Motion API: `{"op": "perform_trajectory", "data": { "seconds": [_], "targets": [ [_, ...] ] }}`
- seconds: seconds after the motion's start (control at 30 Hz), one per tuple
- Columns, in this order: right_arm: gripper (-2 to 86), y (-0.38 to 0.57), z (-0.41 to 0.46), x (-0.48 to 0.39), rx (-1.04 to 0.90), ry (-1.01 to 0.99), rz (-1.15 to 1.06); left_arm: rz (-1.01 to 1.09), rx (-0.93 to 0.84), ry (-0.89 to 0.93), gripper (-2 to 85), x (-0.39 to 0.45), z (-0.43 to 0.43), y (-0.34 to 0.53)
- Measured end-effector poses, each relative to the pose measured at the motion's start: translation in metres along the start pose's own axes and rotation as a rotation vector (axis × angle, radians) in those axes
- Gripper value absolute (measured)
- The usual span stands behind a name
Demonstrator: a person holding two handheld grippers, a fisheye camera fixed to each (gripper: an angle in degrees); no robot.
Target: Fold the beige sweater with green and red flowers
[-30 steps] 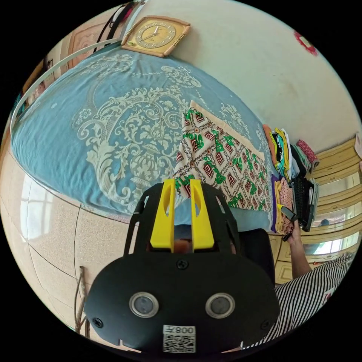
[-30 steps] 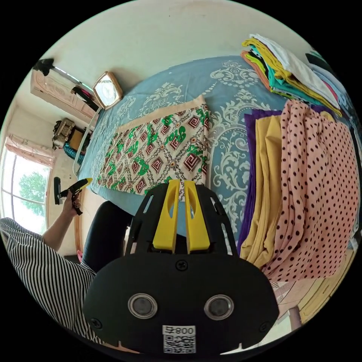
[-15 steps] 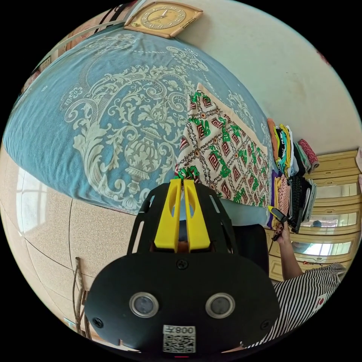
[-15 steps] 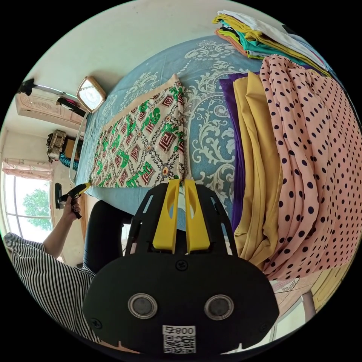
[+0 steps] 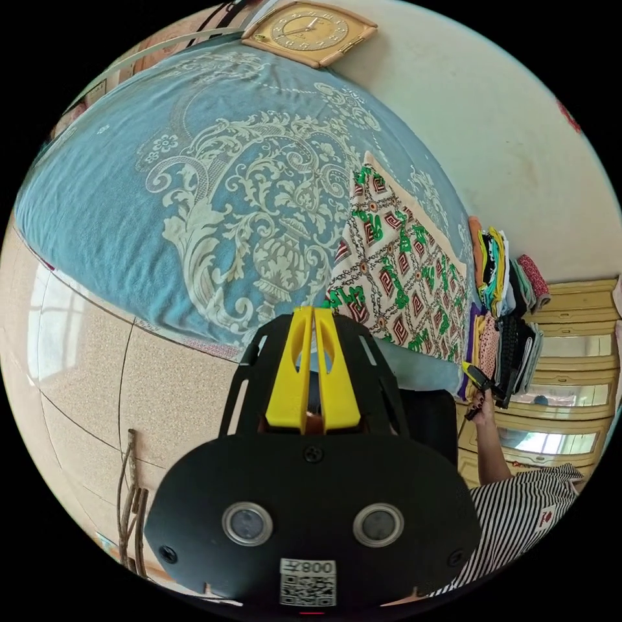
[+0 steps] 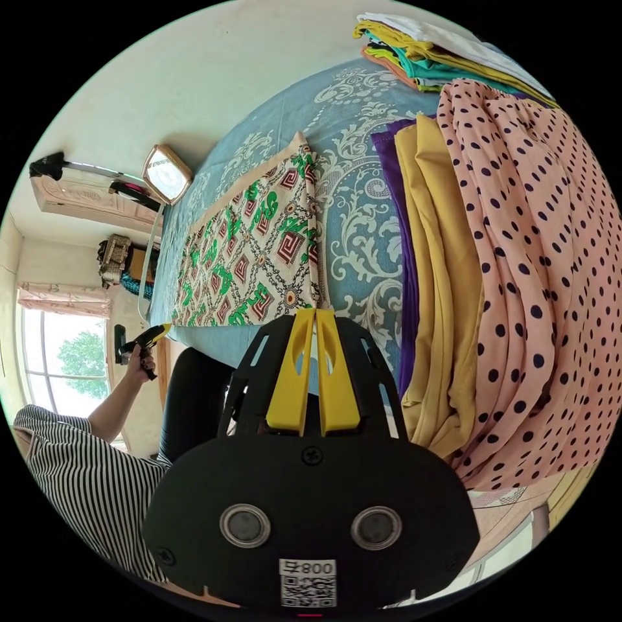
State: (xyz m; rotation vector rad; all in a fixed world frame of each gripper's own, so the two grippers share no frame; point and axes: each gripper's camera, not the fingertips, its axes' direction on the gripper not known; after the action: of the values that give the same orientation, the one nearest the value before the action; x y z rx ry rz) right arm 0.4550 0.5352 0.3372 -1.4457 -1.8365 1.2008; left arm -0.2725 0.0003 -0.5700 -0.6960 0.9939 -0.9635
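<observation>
Beside left claw (image 5: 313, 312) tips: sweater (image 5: 402, 272) corner.

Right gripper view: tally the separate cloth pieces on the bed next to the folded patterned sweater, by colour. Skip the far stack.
Pink with dark dots: 1
Mustard yellow: 1
Purple: 1
Total: 3, overlapping each other on the blue bedspread, apart from the sweater.

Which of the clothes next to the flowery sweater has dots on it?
The pink cloth, draped atop the plain yellow and purple ones.
</observation>
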Motion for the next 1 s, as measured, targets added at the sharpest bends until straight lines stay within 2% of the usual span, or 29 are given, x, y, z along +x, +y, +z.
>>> {"op": "perform_trajectory", "data": {
  "seconds": [0.13, 0.4, 0.6, 0.7, 0.8, 1.0],
  "targets": [
    [0.1, 0.001, -0.006, 0.007, 0.008, -0.023, 0.020, 0.145, 0.010, -0.003, 1.3, 0.046, 0.011, 0.014],
    [0.1, 0.002, -0.039, 0.009, 0.066, -0.098, 0.022, 0.849, -0.147, 0.123, 5.6, 0.275, 0.124, 0.068],
    [0.1, -0.006, -0.071, -0.004, 0.115, -0.158, -0.024, 1.199, -0.159, 0.049, 9.1, 0.414, 0.207, 0.117],
    [0.1, -0.015, -0.079, -0.010, 0.114, -0.194, -0.053, 1.302, -0.141, -0.079, 8.7, 0.452, 0.242, 0.138],
    [0.1, -0.025, -0.084, -0.016, 0.111, -0.237, -0.080, 1.300, -0.105, -0.224, 4.5, 0.472, 0.268, 0.150],
    [0.3, -0.047, -0.094, -0.018, 0.118, -0.256, -0.120, 1.170, -0.017, -0.177, 1.6, 0.478, 0.271, 0.149]
  ]
}}
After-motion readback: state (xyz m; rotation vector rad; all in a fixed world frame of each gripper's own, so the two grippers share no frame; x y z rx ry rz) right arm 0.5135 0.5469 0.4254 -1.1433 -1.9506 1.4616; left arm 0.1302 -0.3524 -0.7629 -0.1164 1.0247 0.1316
